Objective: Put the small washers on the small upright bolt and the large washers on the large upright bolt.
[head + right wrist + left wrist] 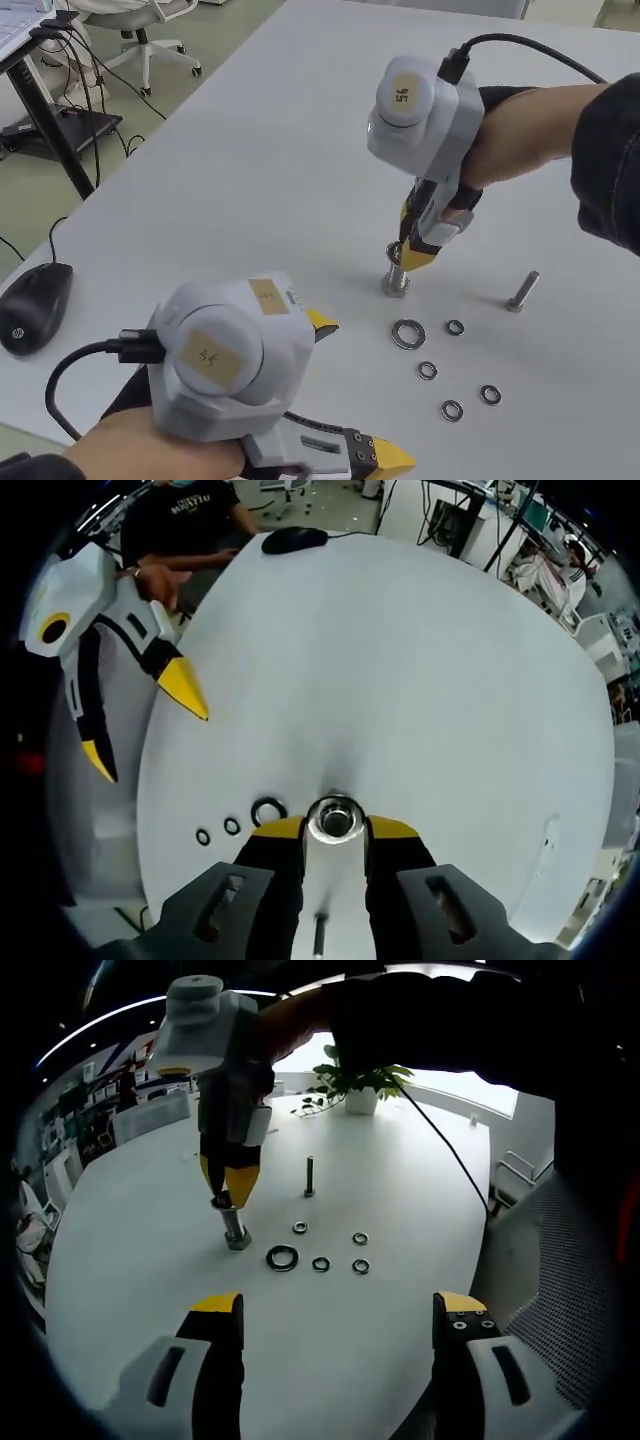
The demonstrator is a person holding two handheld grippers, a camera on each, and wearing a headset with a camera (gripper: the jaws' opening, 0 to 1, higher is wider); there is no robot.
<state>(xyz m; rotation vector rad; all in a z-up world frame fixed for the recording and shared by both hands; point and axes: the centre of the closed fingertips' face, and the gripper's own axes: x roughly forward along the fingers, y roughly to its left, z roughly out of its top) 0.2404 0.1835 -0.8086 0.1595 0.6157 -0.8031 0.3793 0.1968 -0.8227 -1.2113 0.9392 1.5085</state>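
The right gripper (411, 258), grey with yellow-tipped jaws, is clamped on a large silver steel washer (335, 818) held right at the top of the large upright steel bolt (395, 280), which stands on its hex head mid-table. Just nearer, a second large washer (408, 333) lies flat on the white tabletop (250, 150), with four small steel washers (452, 409) scattered to its right and nearer, none touching. The small upright bolt (522, 291) stands right of the large one, well apart. The left gripper (340, 1305) hovers near and left, its jaws spread wide with nothing between them. A black computer mouse (35, 305) sits at the table's left edge
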